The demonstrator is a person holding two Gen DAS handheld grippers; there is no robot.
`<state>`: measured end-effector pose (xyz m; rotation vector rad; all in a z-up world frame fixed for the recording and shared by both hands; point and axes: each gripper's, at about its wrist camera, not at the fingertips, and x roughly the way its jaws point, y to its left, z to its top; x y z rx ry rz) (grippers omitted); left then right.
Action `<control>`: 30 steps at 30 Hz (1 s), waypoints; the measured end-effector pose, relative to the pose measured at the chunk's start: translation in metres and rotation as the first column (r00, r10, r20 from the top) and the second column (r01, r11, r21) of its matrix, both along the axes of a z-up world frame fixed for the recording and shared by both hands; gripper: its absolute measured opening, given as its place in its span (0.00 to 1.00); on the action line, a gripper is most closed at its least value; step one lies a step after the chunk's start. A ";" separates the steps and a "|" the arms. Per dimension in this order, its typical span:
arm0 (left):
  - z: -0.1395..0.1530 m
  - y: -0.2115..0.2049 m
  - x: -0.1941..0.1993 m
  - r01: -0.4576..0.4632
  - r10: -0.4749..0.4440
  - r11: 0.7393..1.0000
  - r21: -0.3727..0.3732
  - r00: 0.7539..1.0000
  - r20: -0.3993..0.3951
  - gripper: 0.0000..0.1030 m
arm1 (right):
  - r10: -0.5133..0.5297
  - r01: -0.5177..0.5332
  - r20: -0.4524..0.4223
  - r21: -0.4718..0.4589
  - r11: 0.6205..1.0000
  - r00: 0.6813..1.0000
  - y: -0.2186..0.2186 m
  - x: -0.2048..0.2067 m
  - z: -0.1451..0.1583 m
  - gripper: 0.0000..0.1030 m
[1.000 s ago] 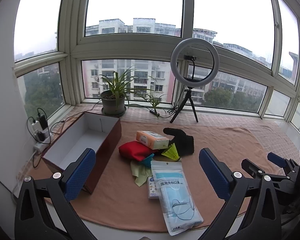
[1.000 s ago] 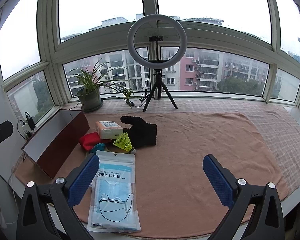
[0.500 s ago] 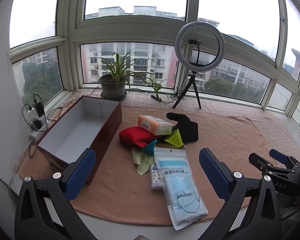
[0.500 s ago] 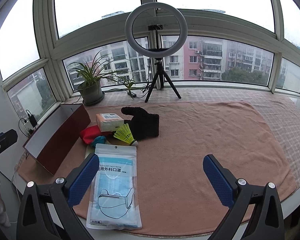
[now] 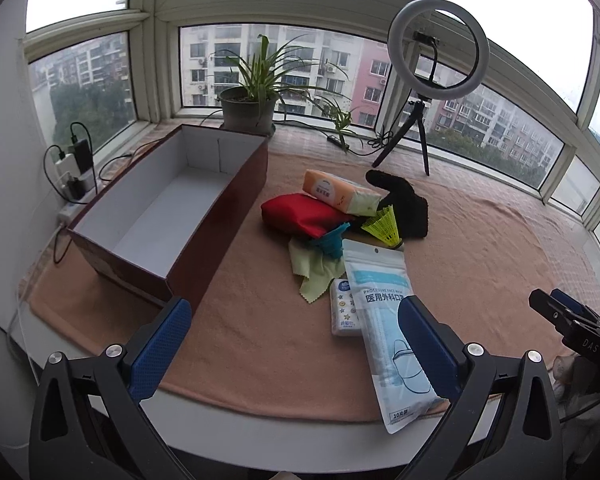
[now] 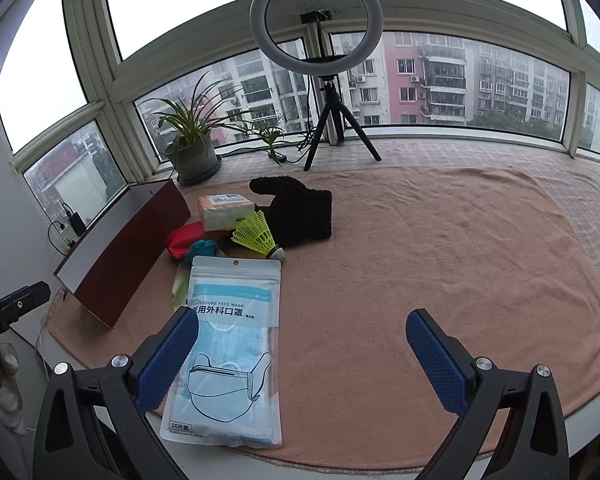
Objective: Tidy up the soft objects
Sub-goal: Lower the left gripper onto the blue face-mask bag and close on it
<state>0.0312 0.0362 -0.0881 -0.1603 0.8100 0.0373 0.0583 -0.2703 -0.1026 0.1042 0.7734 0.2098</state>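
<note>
An open brown box [image 5: 168, 216] with a white inside stands at the left of a tan cloth [image 5: 480, 248]. To its right lies a pile: a red pouch [image 5: 300, 214], an orange tissue pack [image 5: 336, 194], a black glove [image 5: 404, 204], a yellow shuttlecock [image 5: 384, 226], a green cloth [image 5: 314, 276], a small tissue packet [image 5: 343, 312] and a face mask pack [image 5: 388, 320]. My left gripper [image 5: 292, 344] hangs open above the cloth's front edge. My right gripper [image 6: 300, 356] is open too, its left finger over the mask pack [image 6: 232, 344]. The glove [image 6: 300, 212] and box [image 6: 128, 252] lie beyond.
A potted plant [image 5: 248, 108] and a ring light on a tripod [image 5: 440, 48] stand on the sill behind the cloth. A power strip with chargers [image 5: 74, 168] sits left of the box. The right gripper's body [image 5: 572, 328] shows at the far right.
Both views have tilted downward and moved closer to the pile. The objects have not moved, and both grippers stay open.
</note>
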 end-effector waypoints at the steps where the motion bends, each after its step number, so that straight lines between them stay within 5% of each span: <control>1: -0.003 0.000 0.001 0.004 -0.004 1.000 -0.010 1.000 -0.012 0.99 | -0.002 0.002 -0.011 0.004 1.000 1.000 -0.001 0.002 -0.003 0.99; 13: -0.055 -0.036 0.016 0.114 -0.128 0.990 -0.088 0.974 -0.187 0.99 | 0.067 -0.050 -0.145 0.119 0.992 0.987 -0.012 0.025 -0.045 0.99; 23: -0.095 -0.073 0.034 0.171 -0.186 0.982 -0.079 0.948 -0.258 0.99 | 0.134 -0.107 -0.217 0.133 0.985 0.967 -0.004 0.041 -0.068 0.99; 30: -0.112 -0.077 0.041 0.183 -0.197 0.980 -0.075 0.937 -0.288 0.83 | 0.156 -0.091 -0.312 0.214 0.973 0.937 -0.010 0.059 -0.089 0.99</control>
